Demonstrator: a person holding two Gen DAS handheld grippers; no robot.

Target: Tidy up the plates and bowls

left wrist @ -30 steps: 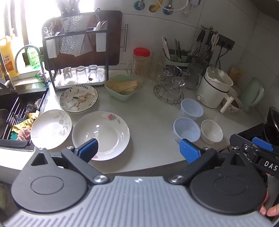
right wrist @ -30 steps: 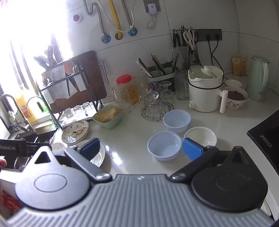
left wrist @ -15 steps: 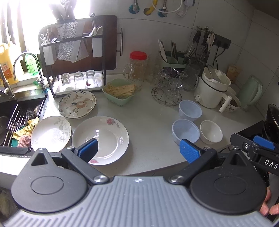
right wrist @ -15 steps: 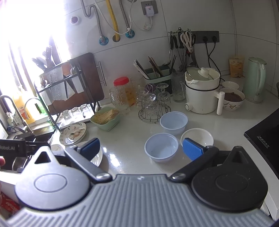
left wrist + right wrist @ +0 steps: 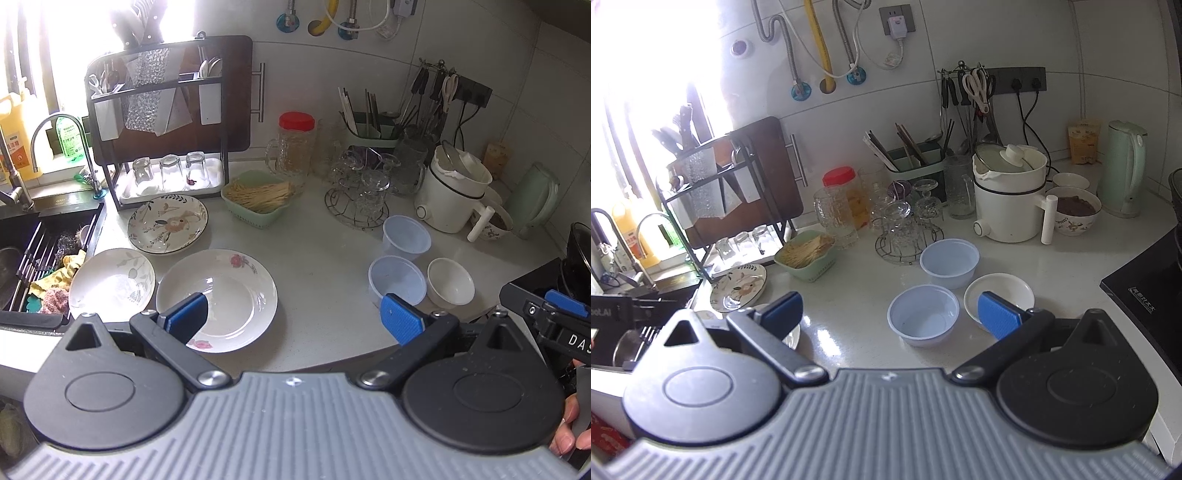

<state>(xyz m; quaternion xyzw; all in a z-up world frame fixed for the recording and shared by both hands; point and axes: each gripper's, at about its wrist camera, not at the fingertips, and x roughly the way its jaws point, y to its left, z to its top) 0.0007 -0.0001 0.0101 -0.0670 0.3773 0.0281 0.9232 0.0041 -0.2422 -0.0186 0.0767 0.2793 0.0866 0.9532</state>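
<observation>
Above the counter (image 5: 325,258), both the left gripper (image 5: 291,319) and right gripper (image 5: 890,310) are held wide and empty; nothing is gathered yet, so the rose plate (image 5: 221,295) probably needs grasping by its rim first.

My left gripper (image 5: 293,319) has a grey ribbed body, two black round-ended housings with raised discs, black arms on silver pivot screws, and blue textured pads (image 5: 400,317). My right gripper (image 5: 890,314) is built alike, its blue pads (image 5: 999,314) sitting at ten and two o'clock. At three o'clock in the left view, its black side carries white letters "DAS", with my fingertips (image 5: 567,439) below.
</observation>
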